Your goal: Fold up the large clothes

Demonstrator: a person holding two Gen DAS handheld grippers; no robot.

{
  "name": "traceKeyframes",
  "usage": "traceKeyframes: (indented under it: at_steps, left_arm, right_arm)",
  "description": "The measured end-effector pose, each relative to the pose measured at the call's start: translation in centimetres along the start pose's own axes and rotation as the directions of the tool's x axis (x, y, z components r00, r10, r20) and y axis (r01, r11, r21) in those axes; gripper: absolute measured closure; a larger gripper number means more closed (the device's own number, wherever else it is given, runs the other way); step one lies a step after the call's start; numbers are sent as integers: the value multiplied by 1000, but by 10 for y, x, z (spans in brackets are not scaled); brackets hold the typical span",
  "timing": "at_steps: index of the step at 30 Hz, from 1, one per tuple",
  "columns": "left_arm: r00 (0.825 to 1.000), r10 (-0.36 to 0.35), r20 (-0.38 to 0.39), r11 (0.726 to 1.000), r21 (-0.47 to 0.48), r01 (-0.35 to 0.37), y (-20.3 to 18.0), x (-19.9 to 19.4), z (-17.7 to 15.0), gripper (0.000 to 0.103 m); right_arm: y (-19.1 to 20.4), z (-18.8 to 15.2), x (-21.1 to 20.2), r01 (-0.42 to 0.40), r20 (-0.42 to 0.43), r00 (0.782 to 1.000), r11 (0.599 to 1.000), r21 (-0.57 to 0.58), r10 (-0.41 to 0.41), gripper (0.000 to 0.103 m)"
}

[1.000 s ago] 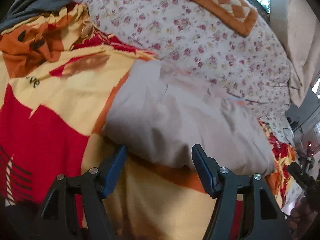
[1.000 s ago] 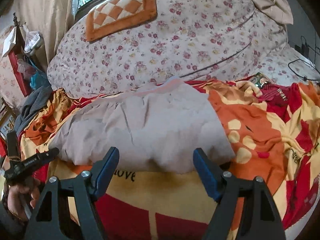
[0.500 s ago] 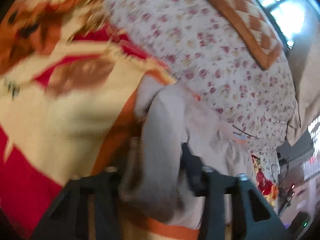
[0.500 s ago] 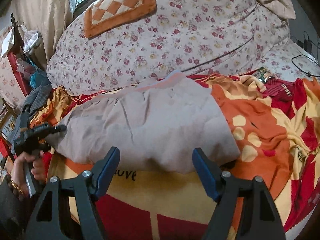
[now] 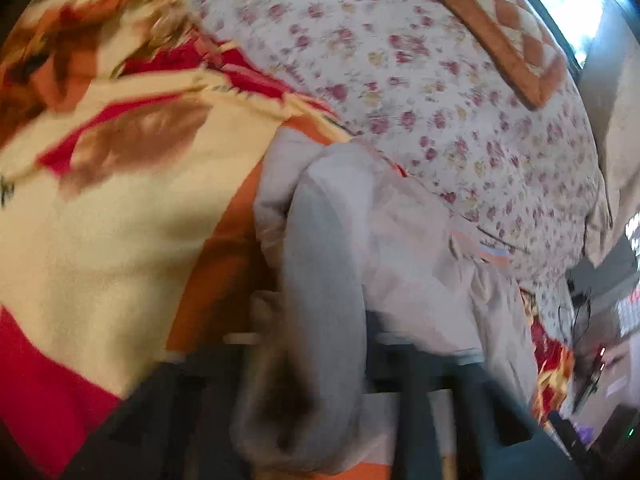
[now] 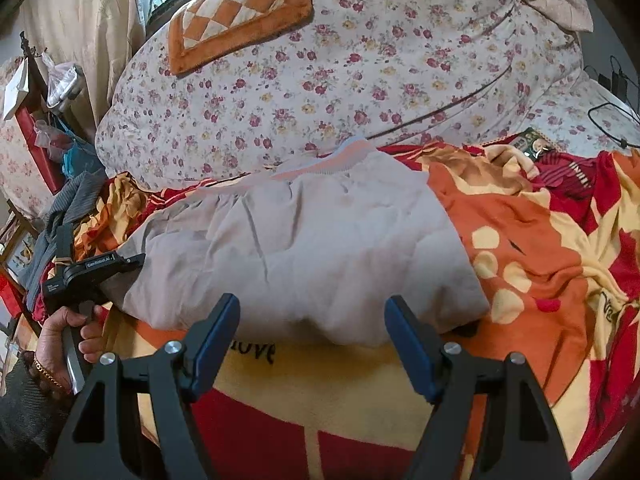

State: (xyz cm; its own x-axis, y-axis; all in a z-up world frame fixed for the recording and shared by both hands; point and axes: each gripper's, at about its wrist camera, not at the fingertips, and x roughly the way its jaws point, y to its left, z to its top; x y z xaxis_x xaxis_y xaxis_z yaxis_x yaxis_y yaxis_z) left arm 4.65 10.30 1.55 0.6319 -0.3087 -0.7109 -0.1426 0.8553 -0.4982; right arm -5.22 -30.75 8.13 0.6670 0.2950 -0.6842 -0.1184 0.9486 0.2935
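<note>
Our right wrist view is sharp: the grey garment [image 6: 296, 248], soft and creased with a ribbed pink-edged band at its far side, lies on the red, orange and cream blanket [image 6: 532, 264] on the bed. Our right tongs [image 6: 312, 344] hang released, blue pads spread just short of the garment's near edge. At the garment's left end our left tongs [image 6: 132, 260] meet the cloth, gripped by a hand [image 6: 70, 340]. Our left wrist view, blurred, adds the close-up: the left tongs [image 5: 320, 320] have just been closing and are clenched on a bunched grey fold. Beyond the garment rises a flowered quilt [image 6: 320, 80] bearing a plush checkered cushion [image 6: 240, 12].
</note>
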Motion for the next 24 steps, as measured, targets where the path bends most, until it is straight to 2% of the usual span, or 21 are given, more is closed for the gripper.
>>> traceKeyframes:
  at_steps: [3, 6, 8, 10, 13, 17, 21, 22, 24]
  left_arm:
    - [998, 14, 58, 998, 54, -17, -21, -19, 6, 100]
    - [996, 2, 94, 995, 96, -12, -47, -32, 14, 101]
    - [993, -32, 111, 988, 157, 15, -81, -39, 19, 101]
    - [990, -74, 117, 971, 234, 45, -119, -42, 18, 102]
    - [987, -138, 85, 923, 373, 97, -192, -36, 3, 102]
    - [985, -172, 29, 883, 448, 142, -259, -12, -19, 102]
    - [980, -191, -49, 850, 491, 190, -301, 19, -47, 102]
    - [981, -175, -84, 837, 511, 194, -309, 36, -58, 102]
    - [981, -125, -148, 829, 527, 186, -314, 67, -76, 102]
  right_arm:
    - [3, 1, -2, 7, 16, 1000, 1000, -2, -7, 24]
    - [1, 0, -15, 50, 81, 995, 998, 30, -53, 24]
    - [-4, -4, -29, 79, 133, 987, 994, 71, -88, 24]
    - [-13, -12, -42, 69, 180, 979, 988, 138, -93, 24]
    - [-34, -25, -51, 27, 197, 977, 966, 256, -79, 24]
    - [-58, -41, -59, -21, 211, 976, 932, 363, -60, 24]
    - [-77, -53, -62, -52, 233, 971, 901, 431, -56, 24]
    - [-81, -55, -63, -55, 237, 970, 895, 443, -58, 24]
    - [-89, -59, -63, -56, 241, 968, 883, 467, -66, 24]
